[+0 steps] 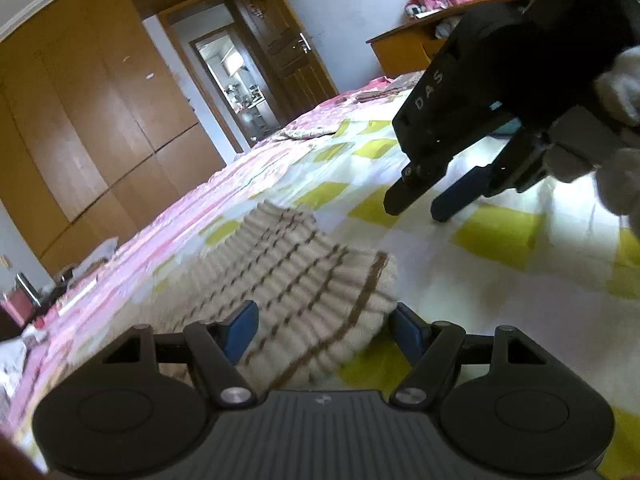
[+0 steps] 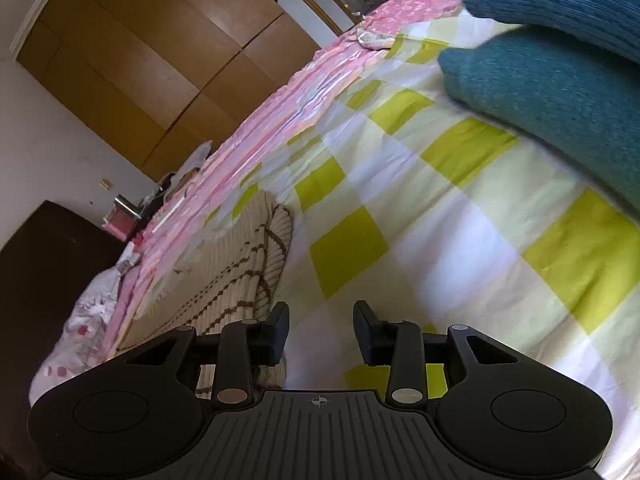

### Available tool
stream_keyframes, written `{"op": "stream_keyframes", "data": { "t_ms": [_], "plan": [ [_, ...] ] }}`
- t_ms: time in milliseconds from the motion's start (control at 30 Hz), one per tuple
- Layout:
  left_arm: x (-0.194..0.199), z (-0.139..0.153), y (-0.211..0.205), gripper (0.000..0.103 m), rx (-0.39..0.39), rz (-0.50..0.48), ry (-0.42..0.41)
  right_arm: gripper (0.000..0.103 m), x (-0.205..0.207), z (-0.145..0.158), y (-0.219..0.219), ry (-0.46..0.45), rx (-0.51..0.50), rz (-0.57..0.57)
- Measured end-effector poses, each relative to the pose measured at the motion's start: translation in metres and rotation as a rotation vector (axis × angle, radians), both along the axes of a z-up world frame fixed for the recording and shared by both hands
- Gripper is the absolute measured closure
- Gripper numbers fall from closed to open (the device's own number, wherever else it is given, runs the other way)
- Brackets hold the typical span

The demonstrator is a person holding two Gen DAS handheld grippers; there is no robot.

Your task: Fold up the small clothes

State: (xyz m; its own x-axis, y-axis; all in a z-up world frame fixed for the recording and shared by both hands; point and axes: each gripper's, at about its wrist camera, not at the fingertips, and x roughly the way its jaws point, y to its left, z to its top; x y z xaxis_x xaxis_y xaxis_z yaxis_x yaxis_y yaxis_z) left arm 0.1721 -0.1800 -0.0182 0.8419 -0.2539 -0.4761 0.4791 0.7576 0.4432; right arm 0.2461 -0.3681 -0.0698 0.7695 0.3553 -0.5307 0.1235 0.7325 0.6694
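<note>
**Open quilt in the middle, cloth on both sides**

The checked quilt (image 2: 460,248) lies bare between the beige striped knit (image 2: 236,264) on the left and the stacked blue knits (image 2: 560,80) far right. In the left wrist view, the right gripper (image 1: 424,206) hovers over the far quilt, blocking that path.

Checked bedcover (image 2: 460,240); striped knit (image 2: 224,272), teal knits (image 2: 560,92)

Both wrist cameras sit low and close over the yellow-and-white checked bedspread (image 1: 480,280), tilted, facing the brown wooden wardrobe (image 2: 140,60); both show the beige striped knit garment (image 1: 300,272).
</note>
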Motion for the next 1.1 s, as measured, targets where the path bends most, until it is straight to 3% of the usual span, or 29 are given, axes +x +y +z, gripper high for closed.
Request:
{"op": "stream_keyframes", "data": {
  "t_ms": [133, 267, 367, 700, 1100],
  "plan": [
    [0.009, -0.002, -0.008, 0.029, 0.024, 0.010, -0.004, 0.066, -0.001, 0.000, -0.006, -0.010, 0.035, -0.002],
    [0.013, -0.002, -0.006, 0.062, -0.003, 0.006, 0.041, 0.064, 0.006, 0.001, -0.005, -0.018, 0.033, 0.007],
    [0.016, 0.000, -0.003, 0.073, -0.033, 0.007, 0.063, 0.061, 0.024, 0.000, 0.001, -0.019, 0.054, 0.023],
    [0.022, 0.014, 0.011, 0.080, -0.209, 0.003, 0.130, 0.055, 0.105, -0.013, 0.025, 0.029, 0.173, 0.080],
    [0.037, 0.038, 0.043, 0.083, -0.408, 0.018, 0.191, 0.055, 0.120, -0.019, 0.025, 0.036, 0.242, 0.076]
  ]
}}
